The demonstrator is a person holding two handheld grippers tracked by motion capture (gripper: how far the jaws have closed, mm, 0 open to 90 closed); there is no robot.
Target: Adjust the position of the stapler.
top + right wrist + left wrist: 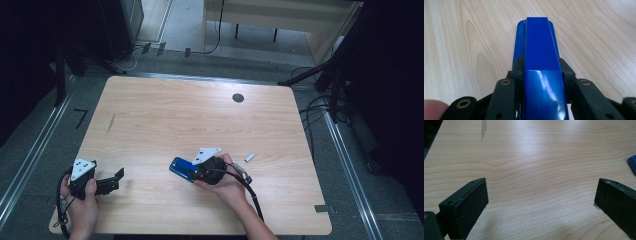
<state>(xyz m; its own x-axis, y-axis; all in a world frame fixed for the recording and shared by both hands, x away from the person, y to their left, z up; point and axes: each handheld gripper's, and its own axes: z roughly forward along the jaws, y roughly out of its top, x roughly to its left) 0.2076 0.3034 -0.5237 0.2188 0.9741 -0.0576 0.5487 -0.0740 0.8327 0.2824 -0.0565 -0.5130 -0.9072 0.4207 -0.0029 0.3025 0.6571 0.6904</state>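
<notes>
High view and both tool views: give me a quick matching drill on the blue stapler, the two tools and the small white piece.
1. left tool
2. right tool
3. blue stapler
4. small white piece

a. lies alone on the table, off to the right hand's side
b. open over bare wood
c. clamped between black jaws
d. shut on the stapler

Pairs: 1-b, 2-d, 3-c, 4-a

We see a light wood table (150, 115) with a round cable hole (238, 98), grey floor (30, 150) around it, cables (320, 107) right, another desk (280, 15) behind, dark surroundings.
</notes>
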